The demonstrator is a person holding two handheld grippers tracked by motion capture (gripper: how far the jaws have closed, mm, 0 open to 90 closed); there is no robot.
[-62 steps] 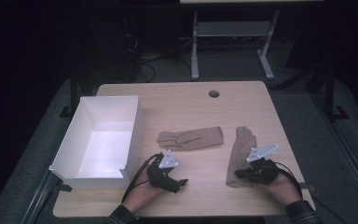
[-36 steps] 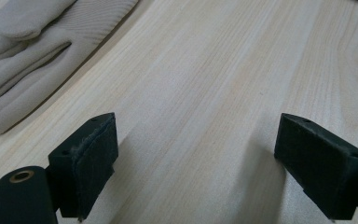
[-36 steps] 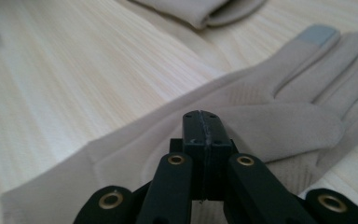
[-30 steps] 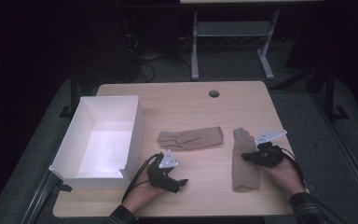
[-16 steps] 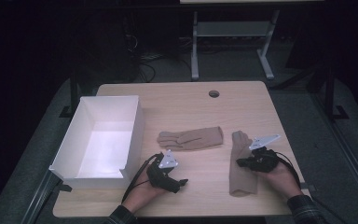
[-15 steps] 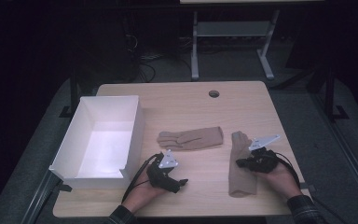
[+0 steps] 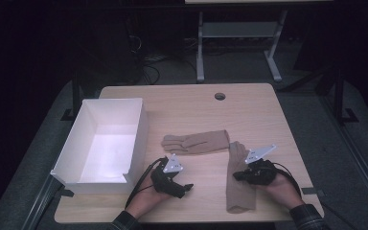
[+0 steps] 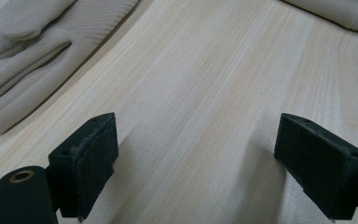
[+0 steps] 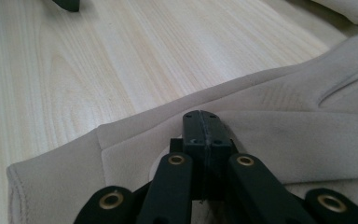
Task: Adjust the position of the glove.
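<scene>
Dark room, pale tabletop (image 7: 191, 103) — right gripper (image 7: 239, 175) clenched on the near glove (image 7: 239, 191), lying lengthwise; left gripper (image 7: 184, 189) spread wide, holding nothing — second glove (image 7: 196, 142) lies beside a white box (image 7: 74, 153).

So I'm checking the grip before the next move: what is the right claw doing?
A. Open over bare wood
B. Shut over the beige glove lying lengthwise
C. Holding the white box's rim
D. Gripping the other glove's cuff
B: the right claw has its jaws pressed together over the glove that lies lengthwise near the person's right hand.
</scene>
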